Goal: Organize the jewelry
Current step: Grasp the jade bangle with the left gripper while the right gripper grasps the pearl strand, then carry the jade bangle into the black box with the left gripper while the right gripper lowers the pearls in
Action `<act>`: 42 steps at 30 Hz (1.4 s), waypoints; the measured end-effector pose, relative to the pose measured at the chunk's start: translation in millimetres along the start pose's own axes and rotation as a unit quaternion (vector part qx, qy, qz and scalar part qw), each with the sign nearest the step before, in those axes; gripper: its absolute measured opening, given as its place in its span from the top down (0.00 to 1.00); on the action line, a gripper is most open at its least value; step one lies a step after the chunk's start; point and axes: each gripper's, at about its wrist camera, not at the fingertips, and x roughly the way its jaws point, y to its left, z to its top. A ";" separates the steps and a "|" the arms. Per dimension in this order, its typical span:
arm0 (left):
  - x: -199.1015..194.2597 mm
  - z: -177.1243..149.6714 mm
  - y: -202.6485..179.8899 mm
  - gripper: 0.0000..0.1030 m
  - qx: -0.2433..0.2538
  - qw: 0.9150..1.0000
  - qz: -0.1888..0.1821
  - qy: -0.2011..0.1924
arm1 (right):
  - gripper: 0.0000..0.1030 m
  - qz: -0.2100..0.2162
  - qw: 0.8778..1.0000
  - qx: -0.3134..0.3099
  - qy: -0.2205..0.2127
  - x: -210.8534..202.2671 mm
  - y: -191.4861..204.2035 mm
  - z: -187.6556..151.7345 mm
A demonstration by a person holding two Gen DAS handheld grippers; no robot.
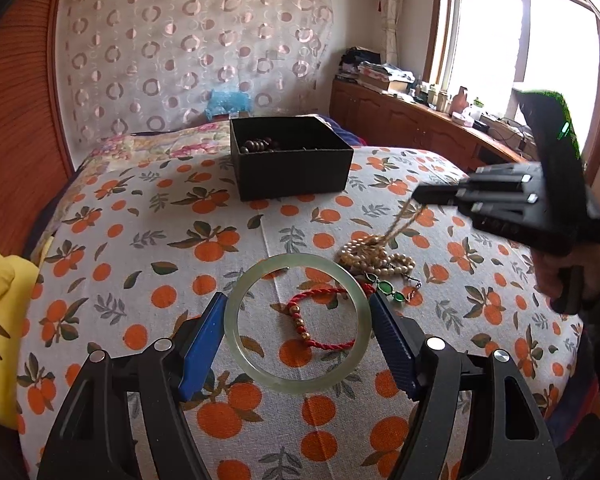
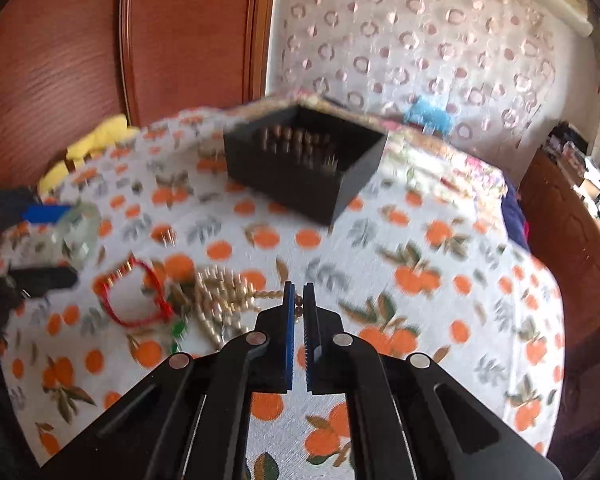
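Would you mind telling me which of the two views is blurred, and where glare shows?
Right wrist view: motion blur smears the black box and pearl necklace; only the right claw stays sharp. Left wrist view: crisp, but the window is blown out white.

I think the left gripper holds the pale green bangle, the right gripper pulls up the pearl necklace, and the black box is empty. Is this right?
Not quite: the black box is not empty; the left wrist view shows dark beads inside. The left gripper does hold the bangle, and the right gripper does lift the pearl necklace.

Left tongs [image 1: 298,328] gripped a pale green bangle [image 1: 297,323] above the bed [image 1: 140,240]; right tongs [image 1: 418,196] held the pearl necklace's [image 1: 374,258] strand.
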 end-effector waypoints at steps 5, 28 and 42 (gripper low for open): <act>-3.5 3.5 2.8 0.33 0.000 1.000 0.003 -0.005 | 0.96 -0.006 0.999 -0.009 -0.033 -26.3 -1.9 24.9; 5.0 55.5 2.2 0.33 0.023 0.999 0.004 -0.033 | 0.96 -0.027 0.992 -0.030 -0.118 -86.2 -7.8 118.6; 25.4 97.1 13.9 0.33 0.031 0.999 0.017 -0.041 | 0.96 -0.043 0.990 -0.026 -0.130 -81.0 -28.0 160.0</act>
